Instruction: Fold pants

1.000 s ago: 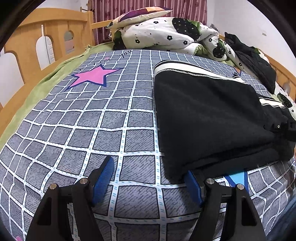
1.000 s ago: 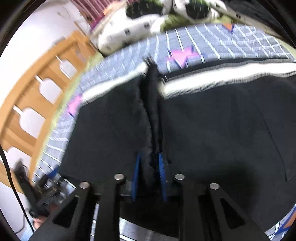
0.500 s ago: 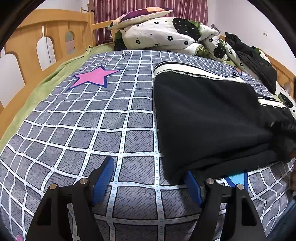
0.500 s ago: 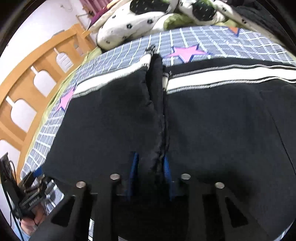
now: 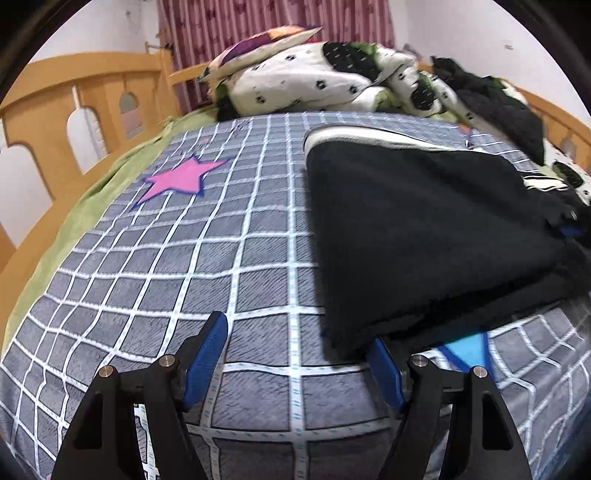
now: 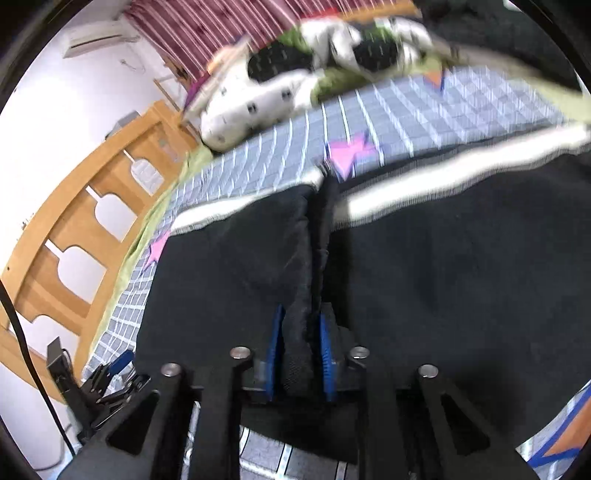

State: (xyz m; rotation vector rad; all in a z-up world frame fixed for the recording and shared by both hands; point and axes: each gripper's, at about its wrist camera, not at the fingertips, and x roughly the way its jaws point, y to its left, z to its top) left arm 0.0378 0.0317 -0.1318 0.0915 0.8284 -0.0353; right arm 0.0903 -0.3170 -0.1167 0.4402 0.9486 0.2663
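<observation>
Pants (image 5: 424, 229), black with a white stripe along one edge, lie folded on the right side of the bed (image 5: 184, 258), much where they lay a second ago. Since then the left wrist view has tipped up a little, so more of the curtain (image 5: 273, 26) and wall shows, while the left tongs (image 5: 295, 354) stay spread wide just above the sheet, the right pad touching the pants' near corner. The right tongs (image 6: 300, 350) remain clamped on a raised ridge of black fabric; that view has swung and blurred again after the sharper picture half a second ago.

Underneath is a grey sheet with a white grid, a pink star (image 5: 181, 177) printed on its left part and a blue mark (image 5: 465, 347) peeking from under the pants' near edge. A green underlayer (image 5: 92, 214) shows along the left side. Orange wooden rails (image 5: 74, 96) with arched cut-outs fence the bed. At the head sit a crumpled white duvet (image 5: 325, 81) with black flowers, a pillow (image 5: 258, 48) on top, and dark clothing (image 5: 498, 107) heaped at the right. Walls are white.
</observation>
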